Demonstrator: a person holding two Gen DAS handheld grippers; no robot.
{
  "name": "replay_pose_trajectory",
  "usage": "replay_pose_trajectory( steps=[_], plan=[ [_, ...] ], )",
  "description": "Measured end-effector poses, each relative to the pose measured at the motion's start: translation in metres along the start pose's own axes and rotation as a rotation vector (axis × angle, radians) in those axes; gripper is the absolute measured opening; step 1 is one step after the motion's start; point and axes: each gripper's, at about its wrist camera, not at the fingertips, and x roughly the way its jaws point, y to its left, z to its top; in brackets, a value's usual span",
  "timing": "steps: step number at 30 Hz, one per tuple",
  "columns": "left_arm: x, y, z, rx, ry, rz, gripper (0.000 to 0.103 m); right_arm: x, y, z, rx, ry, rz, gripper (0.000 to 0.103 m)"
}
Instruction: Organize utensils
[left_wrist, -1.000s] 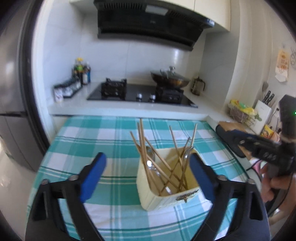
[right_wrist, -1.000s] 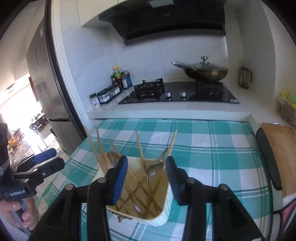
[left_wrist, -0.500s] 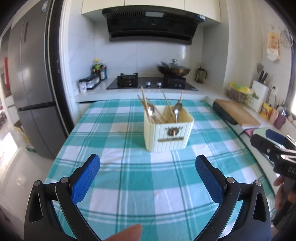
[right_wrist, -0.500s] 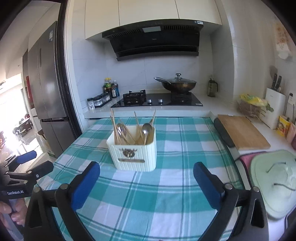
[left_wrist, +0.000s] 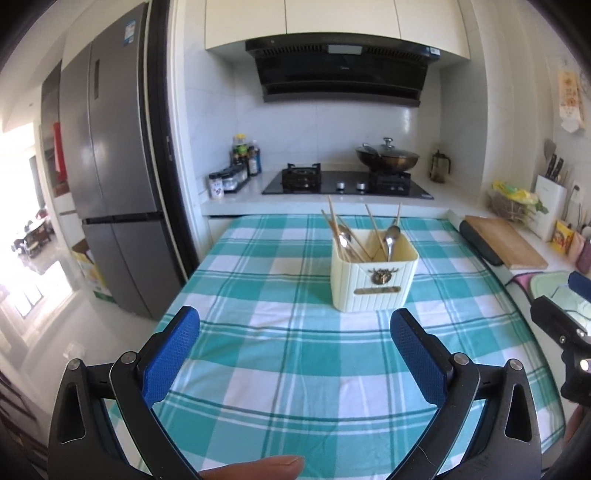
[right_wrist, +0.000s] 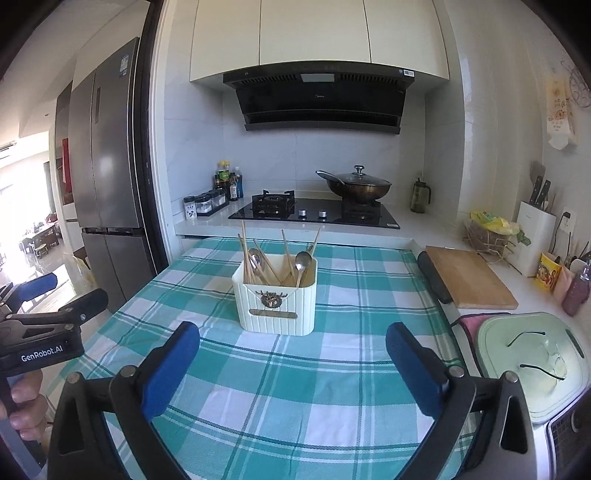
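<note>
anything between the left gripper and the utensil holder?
Nothing but bare checked tablecloth between the open left gripper and the utensil holder, per the left wrist view.

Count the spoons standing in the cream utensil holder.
2. One spoon leans at the left of the cream utensil holder among the chopsticks; the other spoon stands at the right. More could be hidden below the rim.

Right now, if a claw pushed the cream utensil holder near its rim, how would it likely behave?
The utensil holder looks like thin ribbed plastic, so probably light, and it might slide on the checked tablecloth or bunch it. The chopsticks and spoons lean loosely above the rim, so a high push could tip it and they would likely rattle or shift.
</note>
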Motion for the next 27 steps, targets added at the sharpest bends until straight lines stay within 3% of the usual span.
replay_pose_trajectory(
  steps=[27],
  plan=[
    [-0.0007, -0.0066, -0.0011, 0.021, 0.016, -0.002, 0.103, -0.0105, 0.0072, -0.0029, -0.015, 0.005, 0.003, 0.103]
  ],
)
